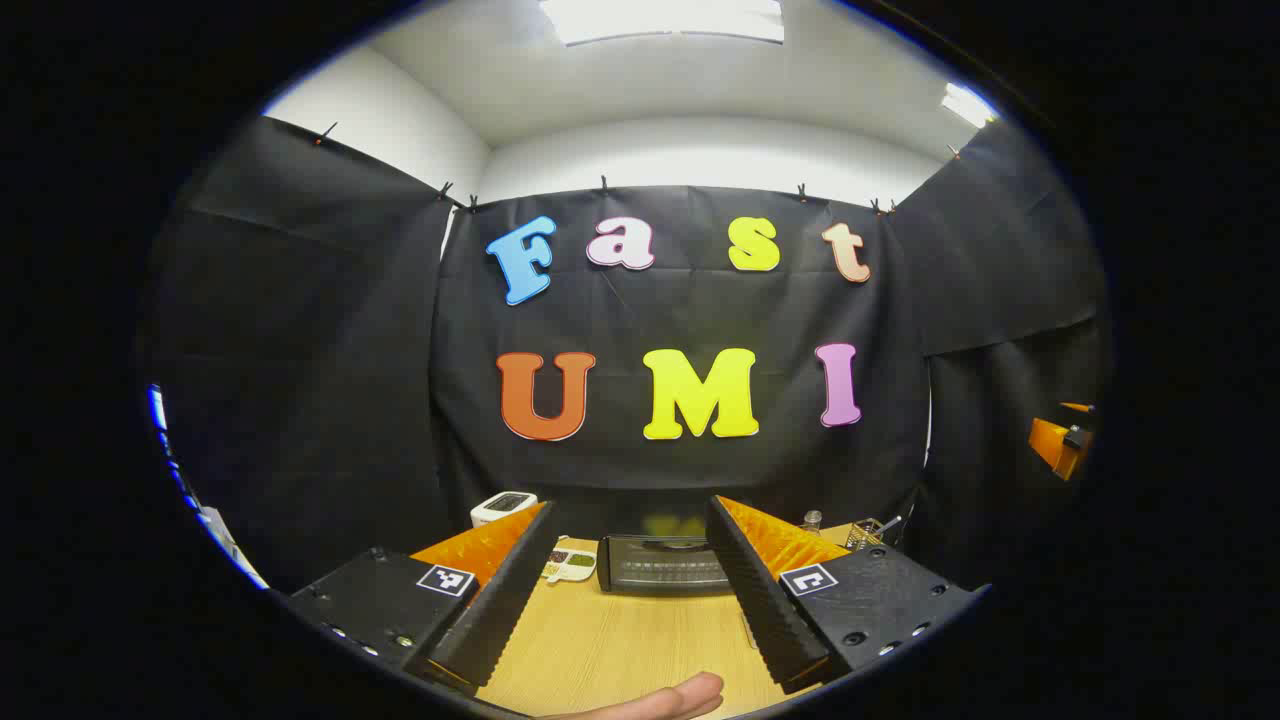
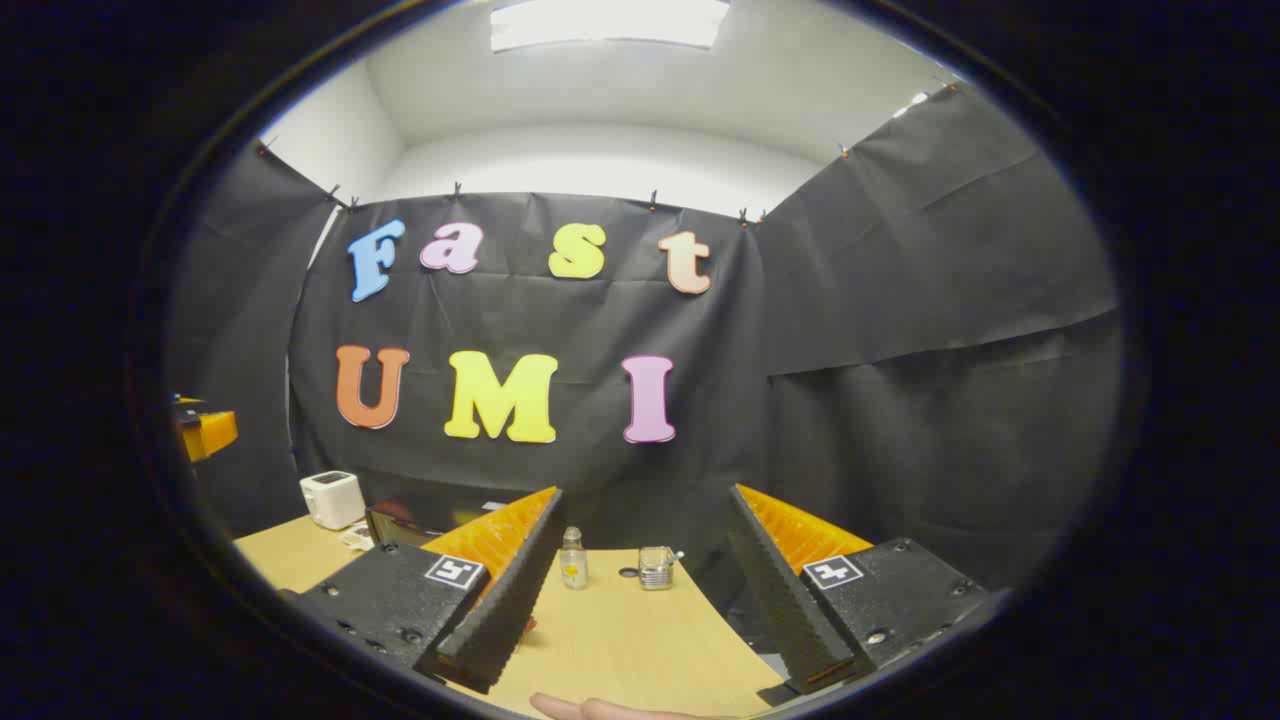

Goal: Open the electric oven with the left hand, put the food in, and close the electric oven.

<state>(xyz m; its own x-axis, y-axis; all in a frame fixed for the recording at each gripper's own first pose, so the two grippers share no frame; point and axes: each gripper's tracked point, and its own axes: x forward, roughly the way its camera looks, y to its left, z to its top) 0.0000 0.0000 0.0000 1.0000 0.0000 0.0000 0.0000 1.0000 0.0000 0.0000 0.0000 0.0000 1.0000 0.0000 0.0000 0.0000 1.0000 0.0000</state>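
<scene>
Left gripper point(image 1: 630, 590) held above the wooden table point(image 1: 620, 650), fingers spread apart and holding nothing — the electric oven point(image 1: 668, 565) sits closed at the far edge of the table, framed between them, with a small white appliance point(image 1: 503, 507) off to its left. Right gripper point(image 2: 640, 580) likewise spread and empty, facing a small bottle point(image 2: 571, 558) and a glass jar point(image 2: 655, 567). Judgement: oven body is rigid and heavy enough to stay put, its door hinged and stiff with a smooth glass front — take hold at the handle along the door's edge, though no handle can be made out.

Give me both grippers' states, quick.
Left gripper: open, holding nothing, raised facing the electric oven.
Right gripper: open, holding nothing, above the table.
</scene>
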